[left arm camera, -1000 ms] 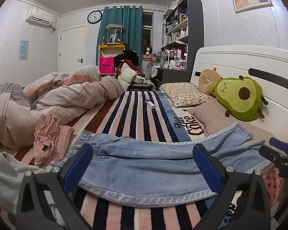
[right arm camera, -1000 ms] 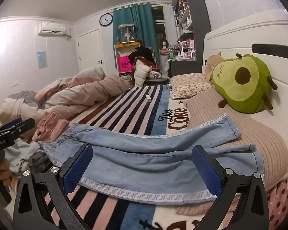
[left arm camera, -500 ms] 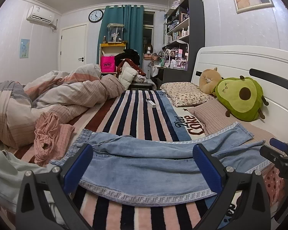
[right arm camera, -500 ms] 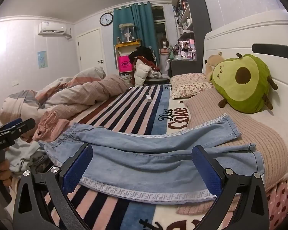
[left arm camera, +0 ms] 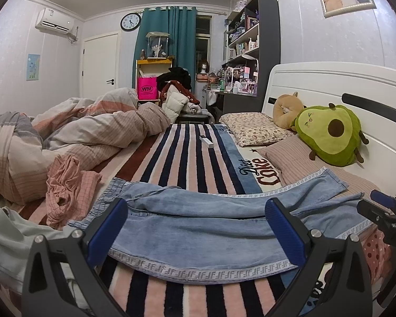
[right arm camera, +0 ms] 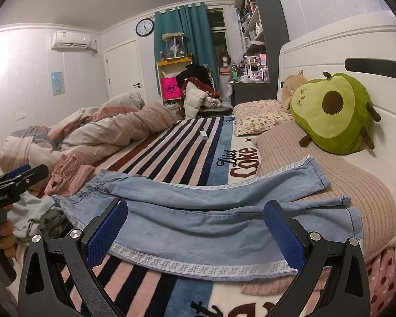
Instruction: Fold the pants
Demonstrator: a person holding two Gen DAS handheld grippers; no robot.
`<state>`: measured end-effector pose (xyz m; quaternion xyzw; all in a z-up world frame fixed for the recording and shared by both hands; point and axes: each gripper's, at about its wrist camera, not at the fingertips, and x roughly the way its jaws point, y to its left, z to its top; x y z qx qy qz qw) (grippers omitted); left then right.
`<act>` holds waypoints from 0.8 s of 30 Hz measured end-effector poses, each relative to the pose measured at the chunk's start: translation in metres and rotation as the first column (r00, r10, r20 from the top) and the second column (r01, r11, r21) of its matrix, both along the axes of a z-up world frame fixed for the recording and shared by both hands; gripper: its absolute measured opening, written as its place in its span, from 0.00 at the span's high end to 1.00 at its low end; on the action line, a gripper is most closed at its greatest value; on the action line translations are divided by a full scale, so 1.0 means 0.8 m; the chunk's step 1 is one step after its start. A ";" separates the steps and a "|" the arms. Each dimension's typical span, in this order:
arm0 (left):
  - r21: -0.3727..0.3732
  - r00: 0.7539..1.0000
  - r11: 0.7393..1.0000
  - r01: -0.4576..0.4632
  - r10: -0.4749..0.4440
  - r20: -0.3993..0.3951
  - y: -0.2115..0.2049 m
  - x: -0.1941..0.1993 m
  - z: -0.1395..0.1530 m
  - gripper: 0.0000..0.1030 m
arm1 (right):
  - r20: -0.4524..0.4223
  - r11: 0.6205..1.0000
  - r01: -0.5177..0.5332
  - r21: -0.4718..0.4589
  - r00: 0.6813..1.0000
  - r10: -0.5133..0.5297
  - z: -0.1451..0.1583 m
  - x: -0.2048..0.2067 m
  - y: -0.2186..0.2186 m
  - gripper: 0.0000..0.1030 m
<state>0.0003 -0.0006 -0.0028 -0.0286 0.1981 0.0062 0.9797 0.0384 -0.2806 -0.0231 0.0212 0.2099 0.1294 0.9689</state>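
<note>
Jeans flat on bed — beyond both wide-spread grippers, untouched.

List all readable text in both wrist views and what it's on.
"Diet Coke": striped blanket, lettering at.
"WM": pink bag.
"SPORT": jeans waistband tag.
Repeating "FF" monogram: jeans side trim.
"GenRobot.AI": left gripper.
"DAS", cut off: right gripper.
Clock numerals, shelf labels, wall poster: too small to read.
</note>
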 end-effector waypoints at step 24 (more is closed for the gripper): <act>0.000 1.000 1.000 0.000 0.000 0.002 -0.004 -0.003 0.000 0.01 | 0.000 1.000 -0.001 0.006 1.000 0.001 0.002 -0.002 0.000 0.00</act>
